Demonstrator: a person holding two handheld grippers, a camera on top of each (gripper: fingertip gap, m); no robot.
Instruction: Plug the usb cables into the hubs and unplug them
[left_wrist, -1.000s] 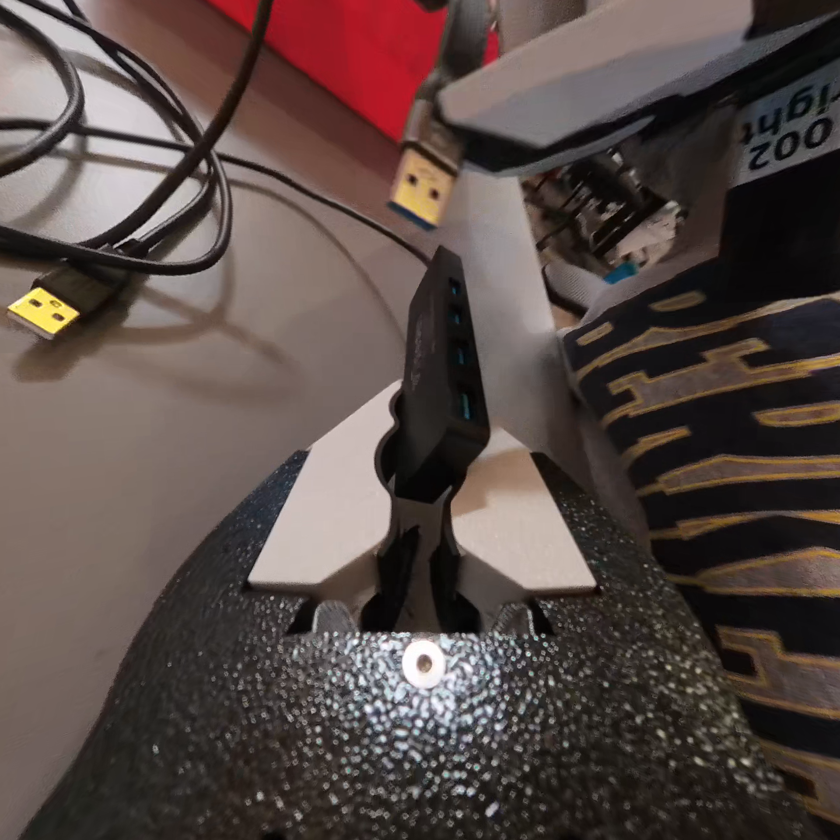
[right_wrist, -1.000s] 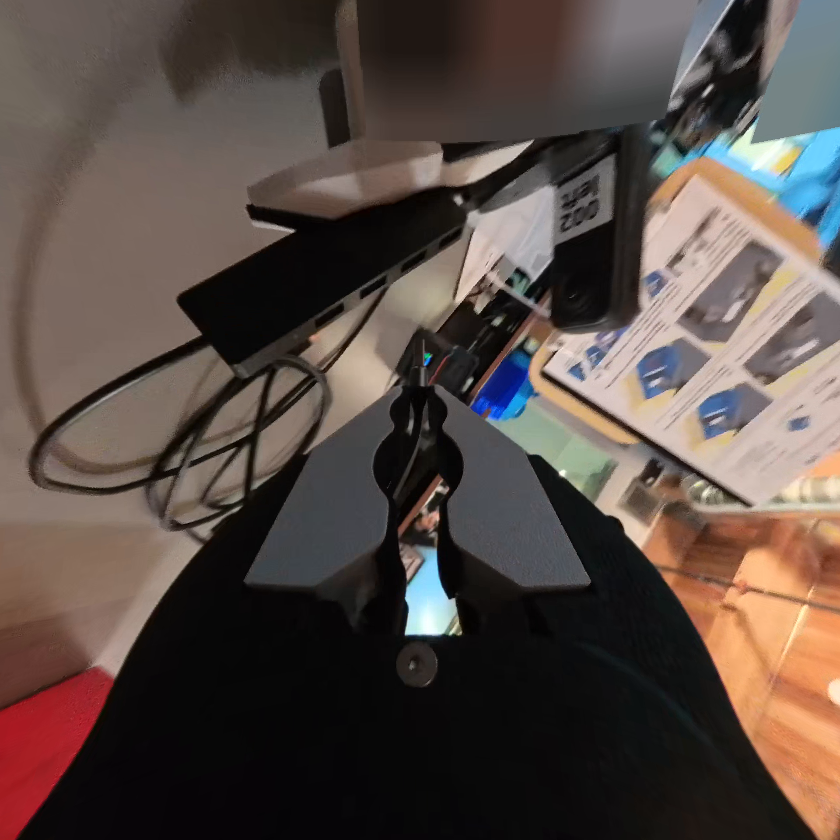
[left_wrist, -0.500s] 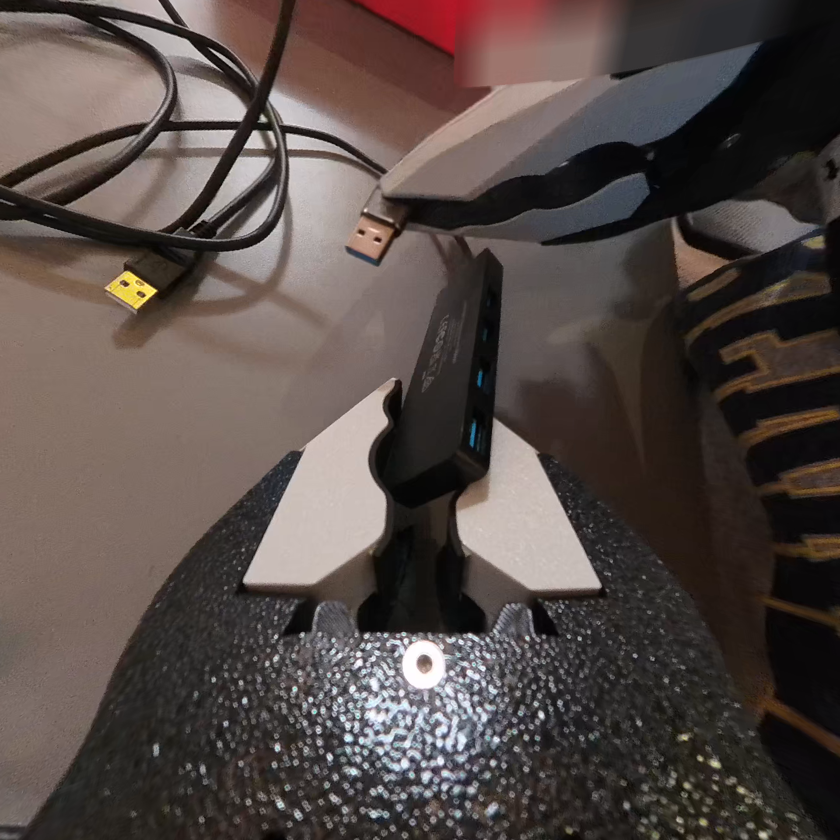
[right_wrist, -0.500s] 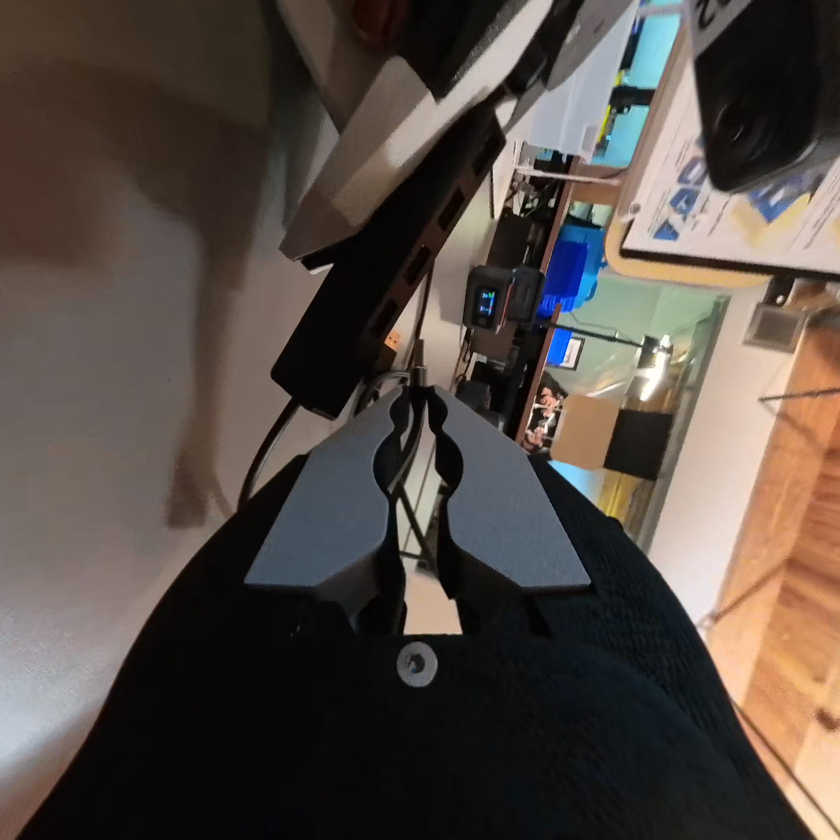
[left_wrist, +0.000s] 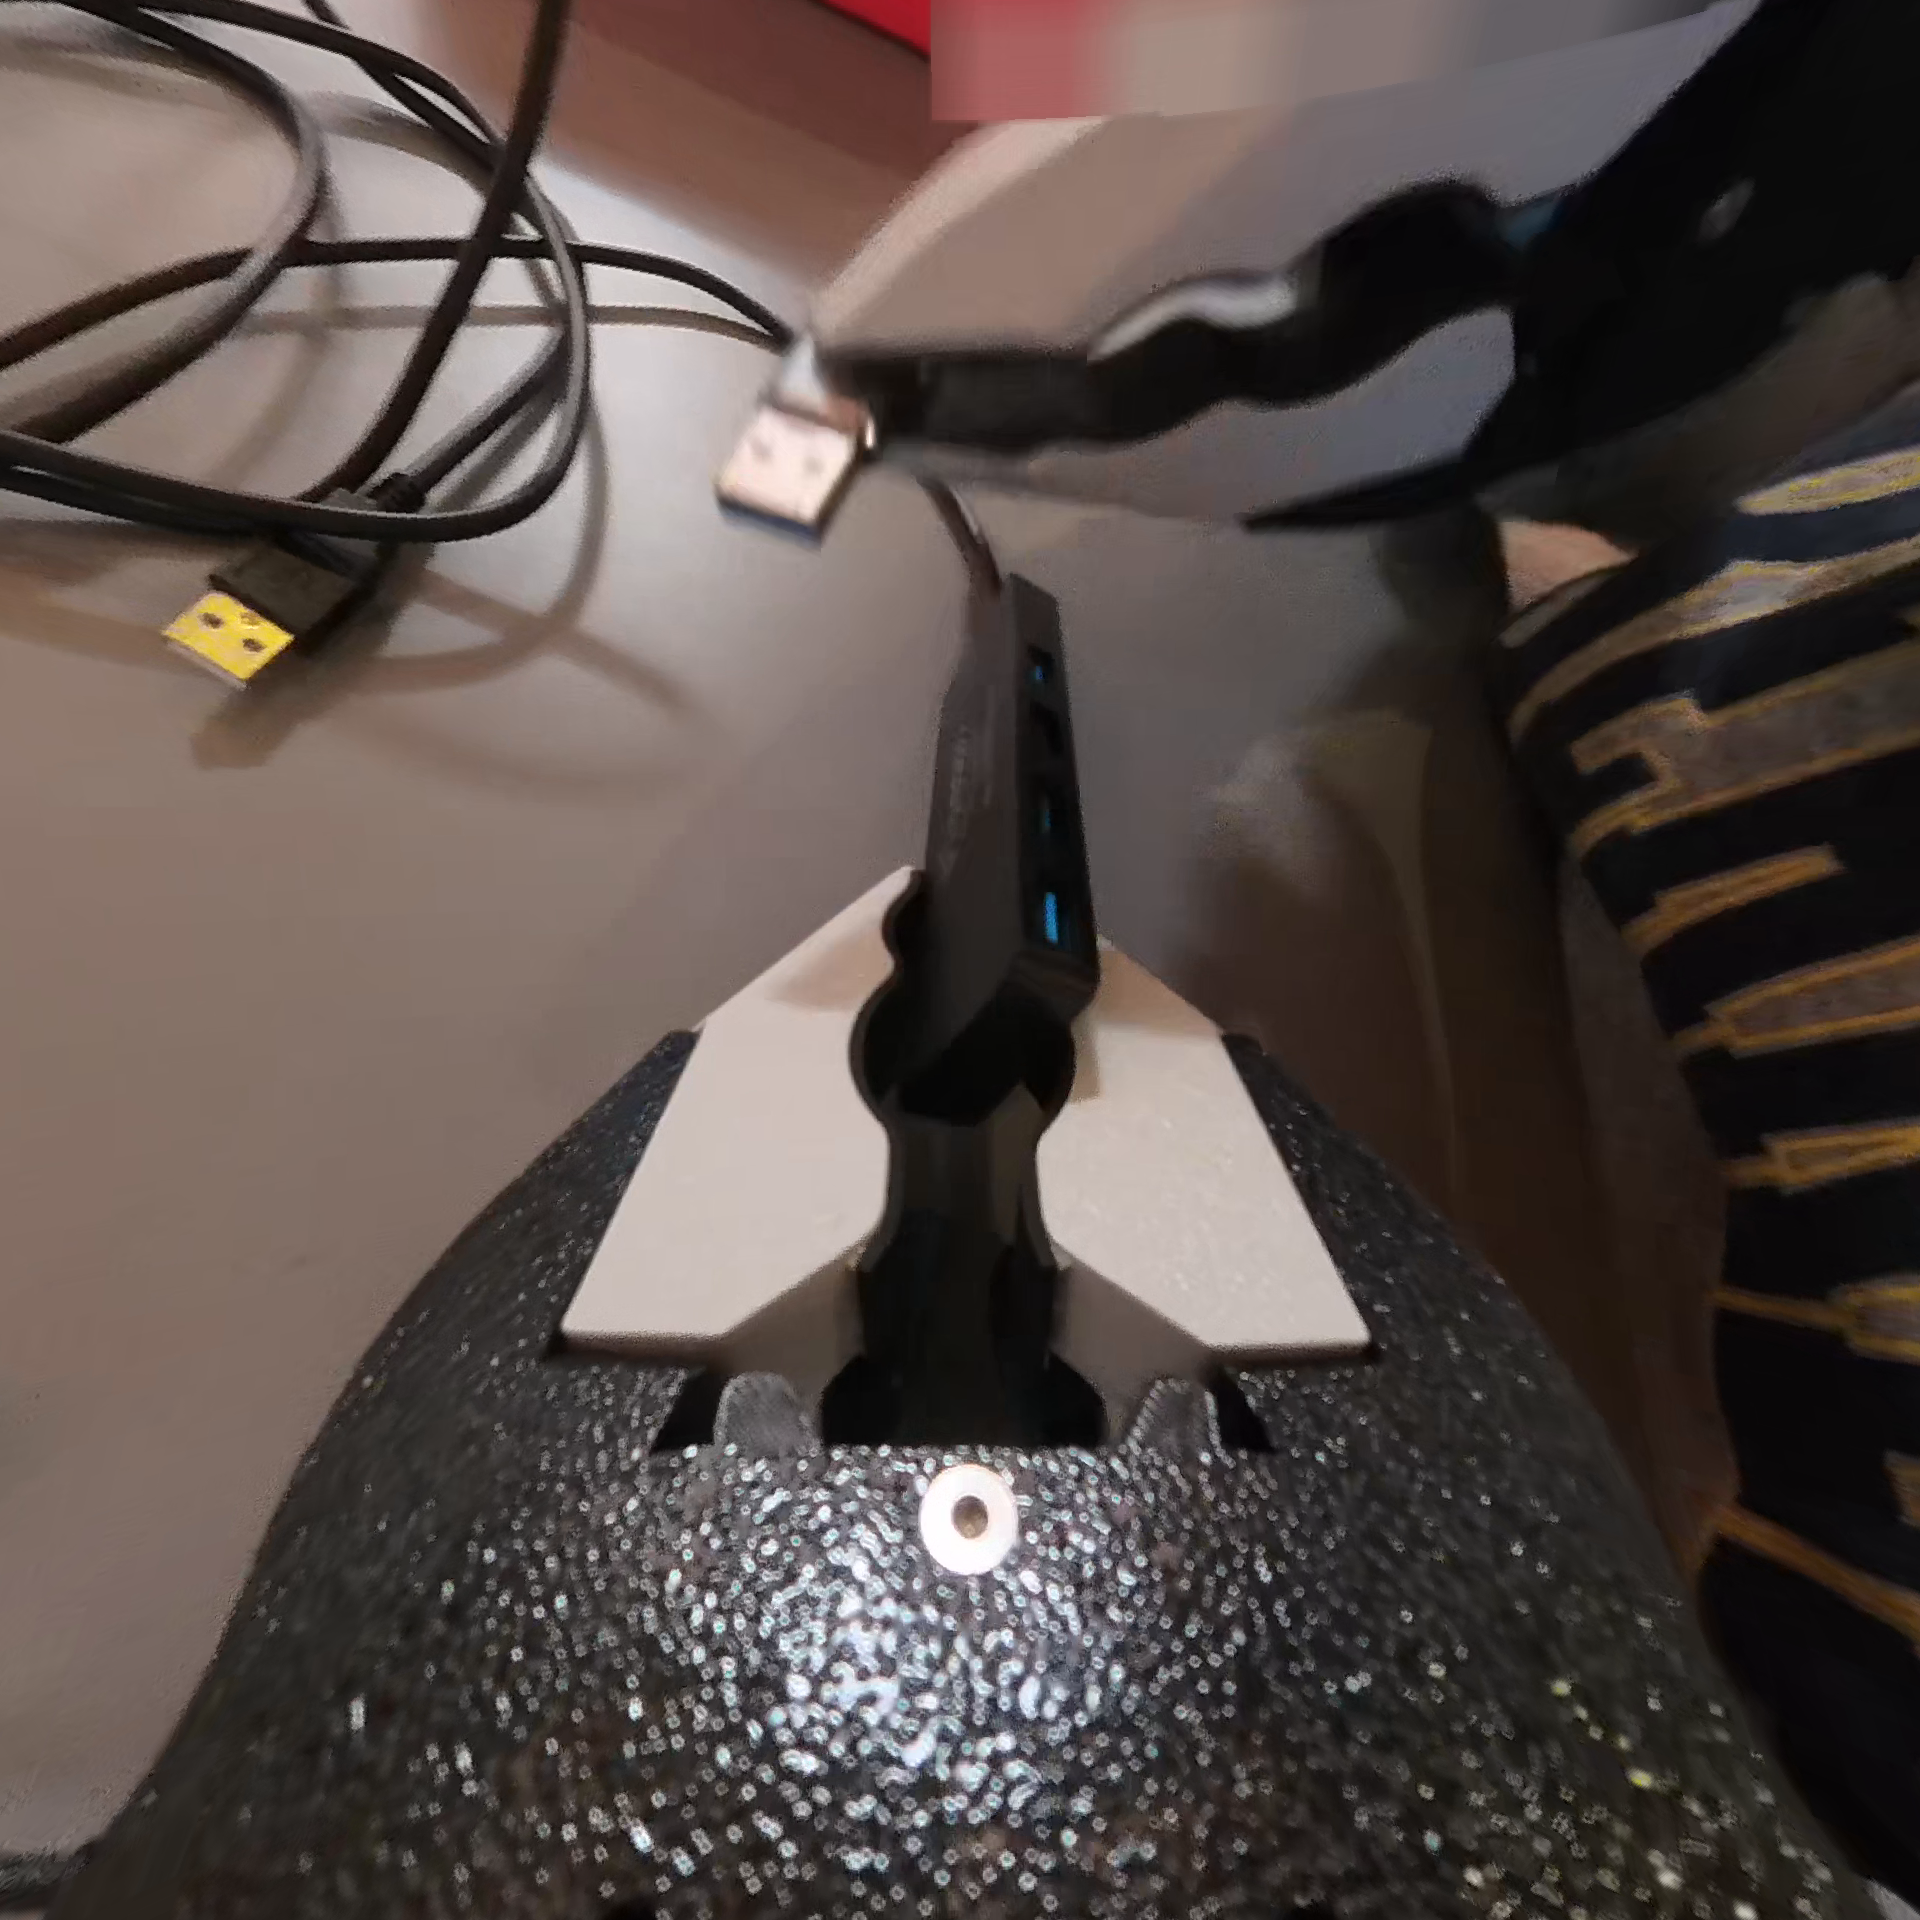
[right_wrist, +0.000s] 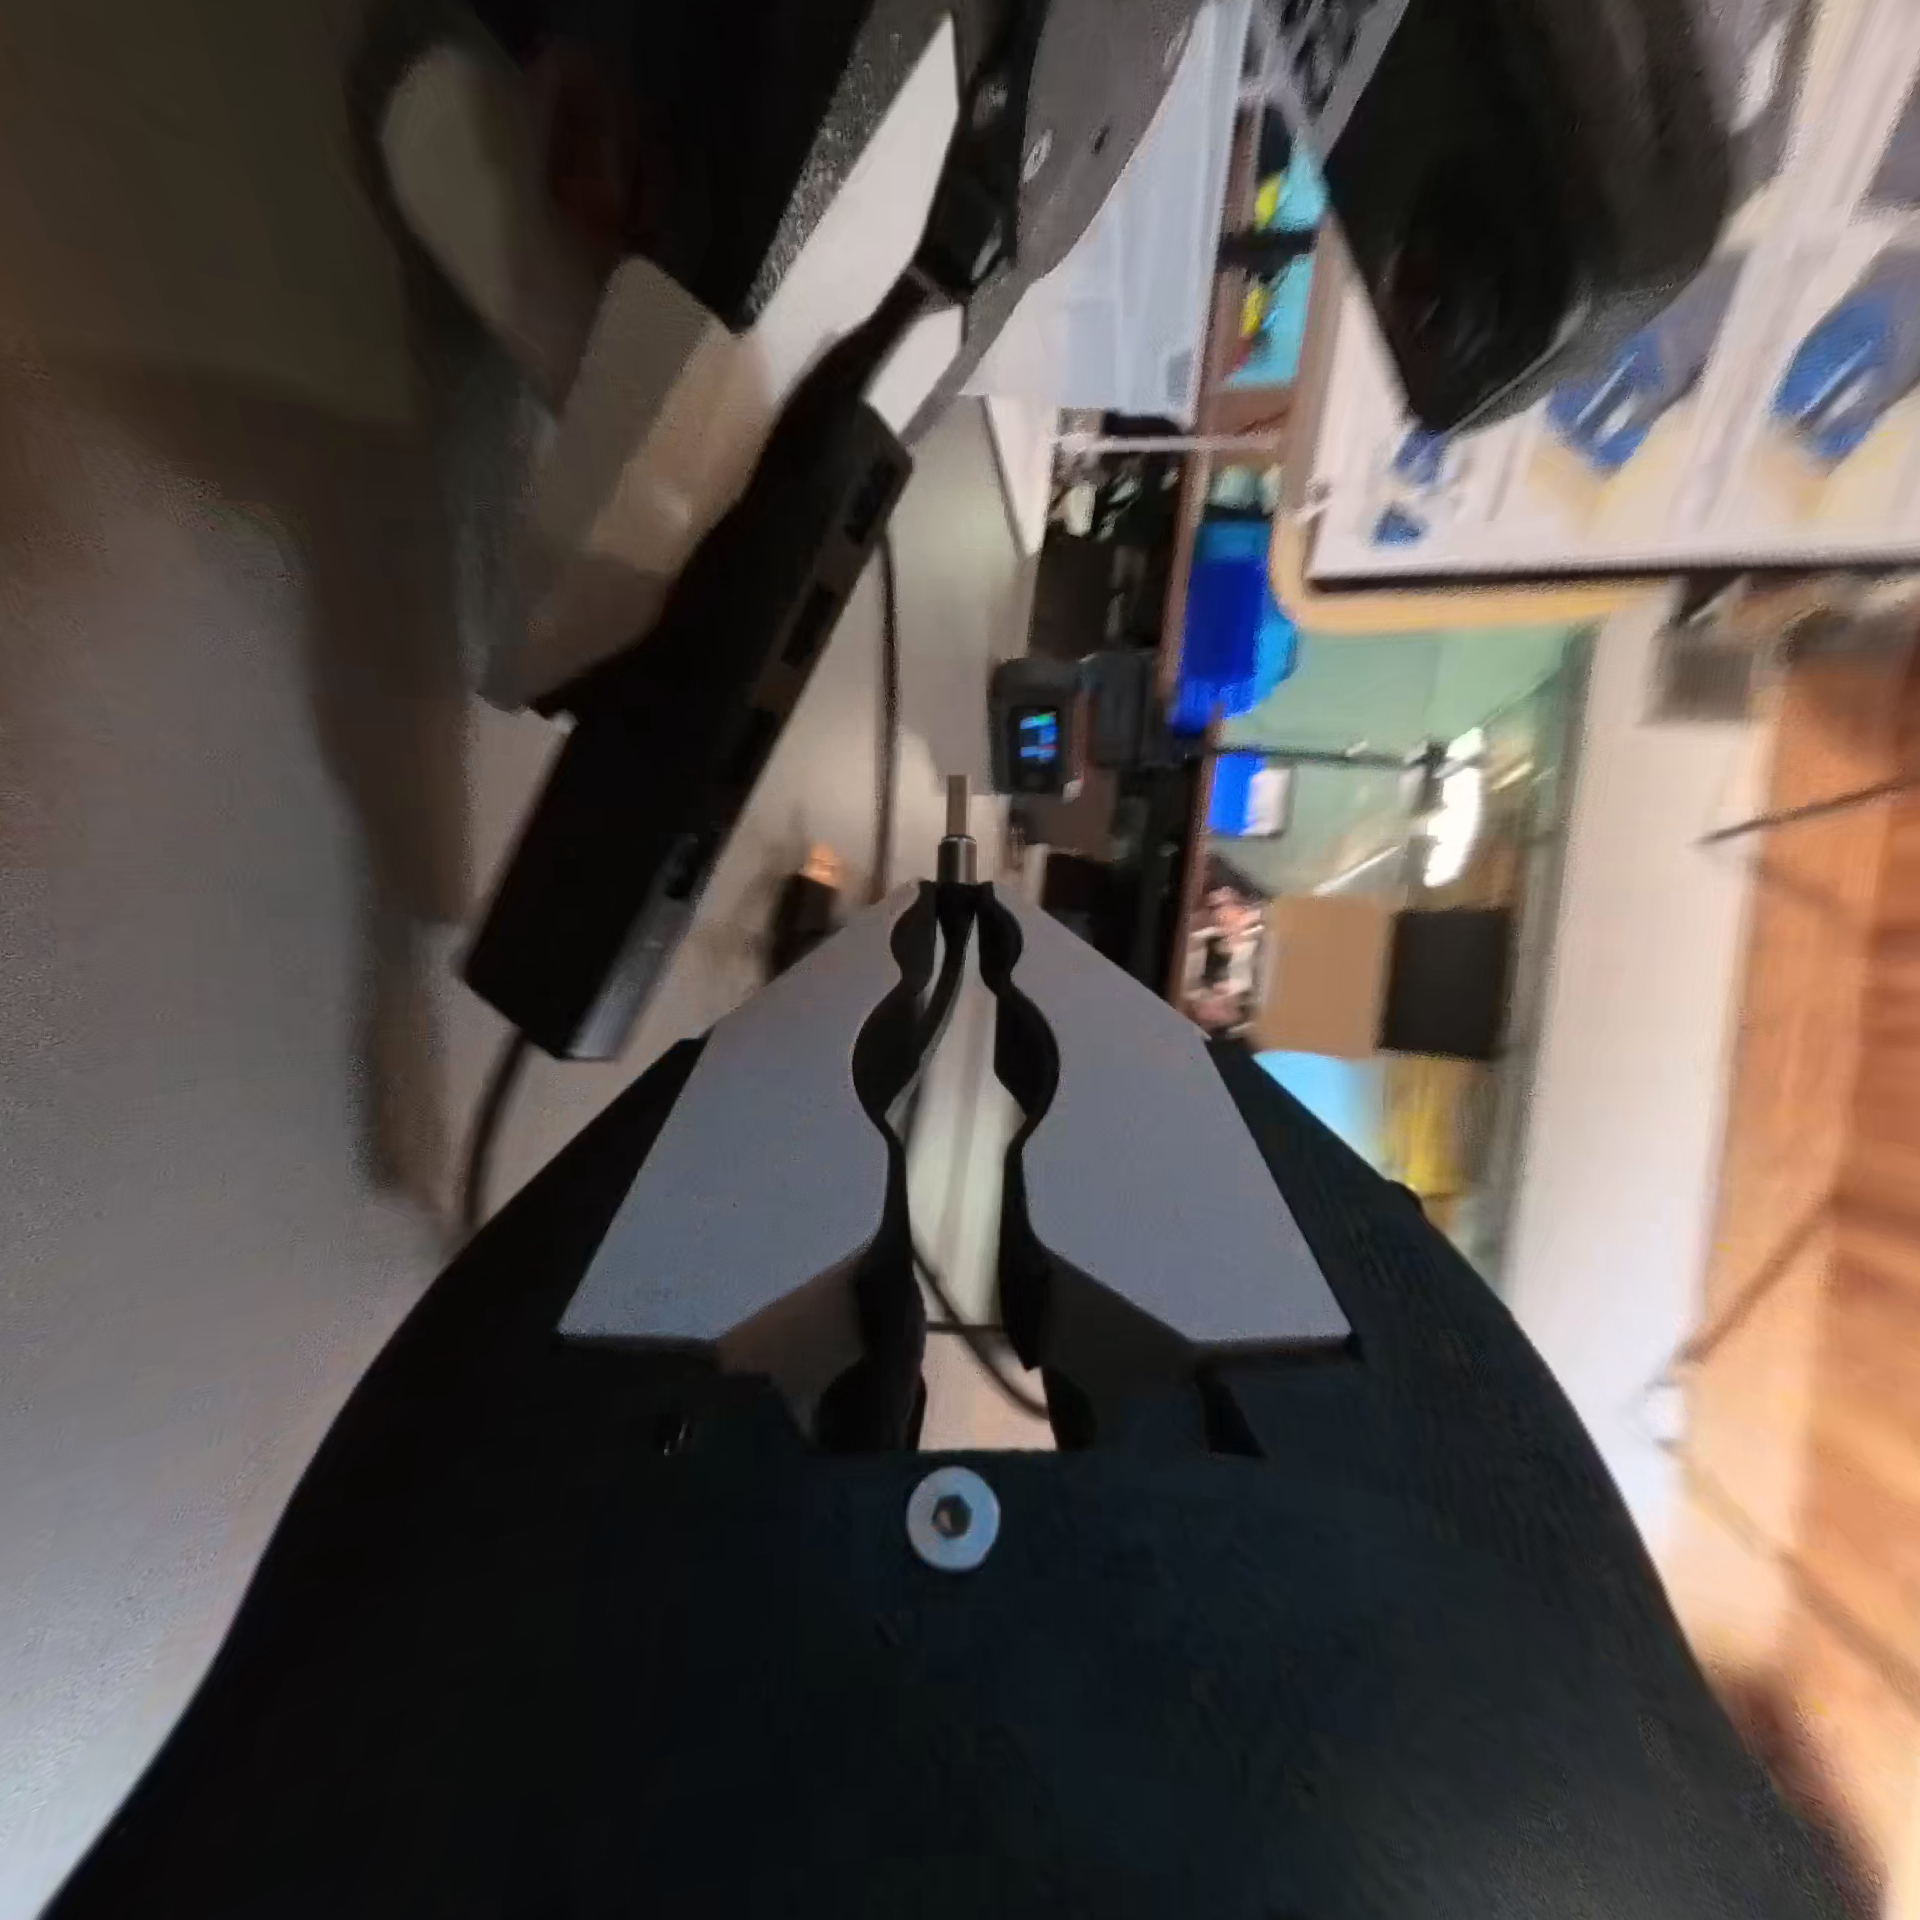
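My left gripper (left_wrist: 992, 935) is shut on a black USB hub (left_wrist: 1003, 800) and holds it on edge above the table, its blue ports facing right. My right gripper (right_wrist: 951, 894) is shut on a USB cable plug (right_wrist: 954, 831) that sticks out past its tips. In the left wrist view the right gripper (left_wrist: 862, 384) reaches in from the upper right and its silver plug (left_wrist: 790, 468) hangs just beyond the hub's far end, apart from it. In the right wrist view the hub (right_wrist: 707, 748) lies to the upper left, held by the left gripper's fingers (right_wrist: 665, 436).
Loose black cables (left_wrist: 312, 312) coil on the brown table (left_wrist: 312, 1039) at the upper left, one ending in a yellow-faced USB plug (left_wrist: 229, 639). A person's dark, gold-patterned sleeve (left_wrist: 1766, 1039) fills the right side. A red surface shows at the far edge.
The right gripper with its plug has swung down and leftward toward the hub's far end. The hub has tipped more upright on its edge. The right wrist view has rolled and is blurred.
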